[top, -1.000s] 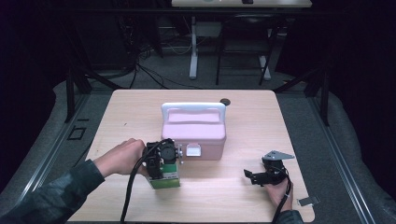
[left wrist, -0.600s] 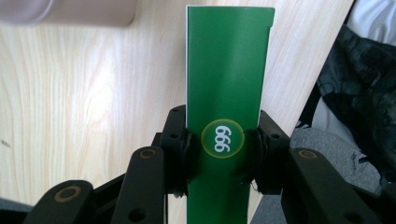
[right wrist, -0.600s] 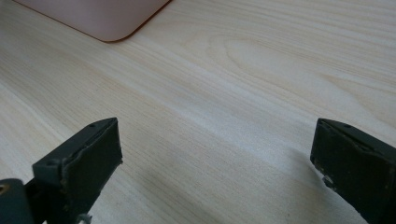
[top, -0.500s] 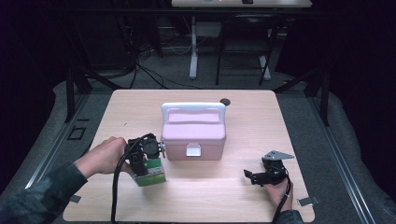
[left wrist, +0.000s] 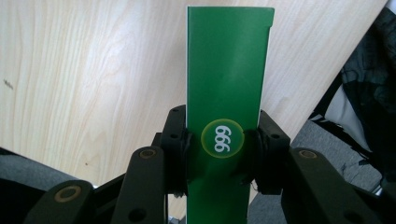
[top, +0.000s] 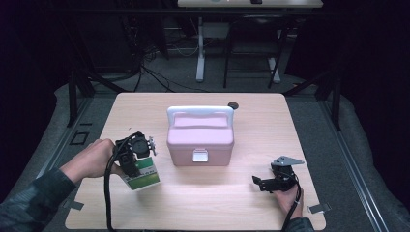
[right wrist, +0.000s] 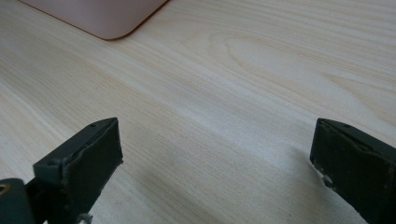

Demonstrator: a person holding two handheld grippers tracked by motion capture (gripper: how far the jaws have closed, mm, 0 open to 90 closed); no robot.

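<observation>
Since the earlier high views, the left gripper [top: 138, 157] has carried the green box [top: 143, 175] leftward across the table, away from the front of the pink case [top: 200, 137] where it was a second ago; a strip of bare wood now lies between box and case. The right gripper [top: 265, 182] is where it was before.

In the high view the green box sits in the lower left of the frame, tilted, its white-edged green face turned up, partly under the gripper body. In the left gripper view the green box [left wrist: 227, 84] stands up the middle of the frame, a yellow-ringed circle reading "999" low on its face, and the two black pads [left wrist: 180, 149] press against its two long sides, so the left gripper [left wrist: 223, 142] is clamped on the box. The wooden table [left wrist: 93, 79] fills the background there, its edge running down at the right of the frame.

The person's left hand [top: 92, 158] grips the tool from the left, with a dark sleeve [top: 29, 203] at the lower left corner and a black cable [top: 107, 203] trailing down.

The pink case, lid closed, white handle across the top and a pale latch on its front, stands at the centre of the table [top: 290, 130]. A small dark round object [top: 233, 105] lies just behind its upper right corner.

At lower right the right hand [top: 289, 199] holds the right gripper [right wrist: 215, 154] low over the wood, its jaws spread wide with nothing between them; a corner of the pink case [right wrist: 102, 16] shows at upper left of the right gripper view.
</observation>
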